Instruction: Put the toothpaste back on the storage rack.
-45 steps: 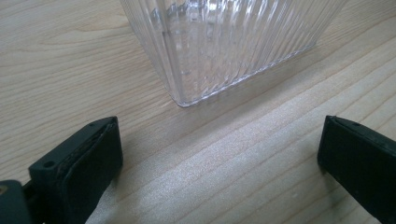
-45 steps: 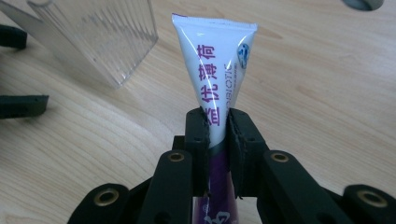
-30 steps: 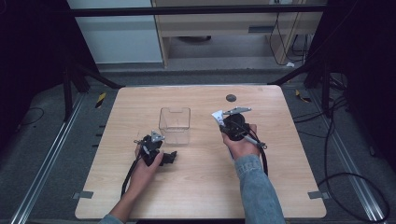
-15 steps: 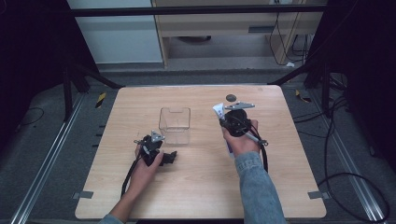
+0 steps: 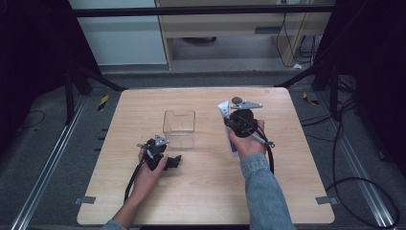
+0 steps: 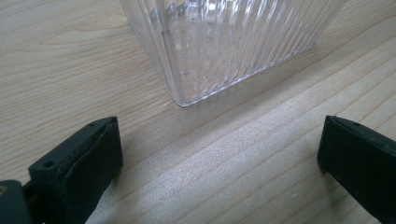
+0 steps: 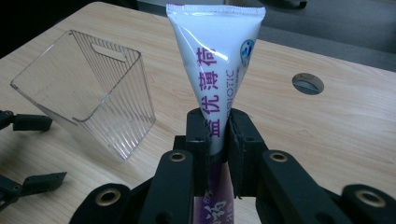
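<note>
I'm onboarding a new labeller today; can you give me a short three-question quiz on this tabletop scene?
1. True or false: the right gripper is shut on the white and purple toothpaste tube.
2. The left gripper is: A) open, B) shut on the clear ribbed plastic bin.
3. What round feature is set in the light wooden table beyond the tube?

Key:
1. True.
2. A.
3. A small round grey hole.
</note>
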Tool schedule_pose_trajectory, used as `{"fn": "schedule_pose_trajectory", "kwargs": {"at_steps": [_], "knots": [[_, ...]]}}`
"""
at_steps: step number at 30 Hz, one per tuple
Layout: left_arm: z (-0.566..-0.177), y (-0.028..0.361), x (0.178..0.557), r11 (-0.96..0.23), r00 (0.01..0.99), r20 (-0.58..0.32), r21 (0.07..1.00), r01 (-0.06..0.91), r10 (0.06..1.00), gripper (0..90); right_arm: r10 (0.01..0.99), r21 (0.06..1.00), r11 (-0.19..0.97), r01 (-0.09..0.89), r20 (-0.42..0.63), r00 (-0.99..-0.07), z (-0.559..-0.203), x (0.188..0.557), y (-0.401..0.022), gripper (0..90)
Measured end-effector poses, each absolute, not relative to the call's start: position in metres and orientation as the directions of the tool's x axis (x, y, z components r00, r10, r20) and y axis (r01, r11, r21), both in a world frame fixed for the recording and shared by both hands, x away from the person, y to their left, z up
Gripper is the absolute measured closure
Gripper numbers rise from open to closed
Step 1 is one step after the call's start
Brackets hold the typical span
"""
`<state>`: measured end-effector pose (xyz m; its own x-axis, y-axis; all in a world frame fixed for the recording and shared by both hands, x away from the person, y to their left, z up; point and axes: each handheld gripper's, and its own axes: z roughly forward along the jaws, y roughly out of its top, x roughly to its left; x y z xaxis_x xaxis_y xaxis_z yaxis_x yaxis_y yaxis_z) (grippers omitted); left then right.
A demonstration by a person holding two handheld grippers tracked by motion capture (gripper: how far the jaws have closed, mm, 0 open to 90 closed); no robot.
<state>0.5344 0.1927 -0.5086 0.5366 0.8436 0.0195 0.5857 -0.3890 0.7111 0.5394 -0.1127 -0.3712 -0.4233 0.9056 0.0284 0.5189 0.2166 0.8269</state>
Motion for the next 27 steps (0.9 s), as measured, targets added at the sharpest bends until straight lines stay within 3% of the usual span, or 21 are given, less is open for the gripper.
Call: {"fn": "schedule_pose_trajectory", "kwargs": {"at_steps": [27], "knots": [[-0.509,0.193,0.535,-0.388,0.537,0.018,0.712,0.586,0.843,0.0,0.883,0.862,0.207,0.463,0.040,-0.468,-0.363,0.564,-0.097,81.3]]}}
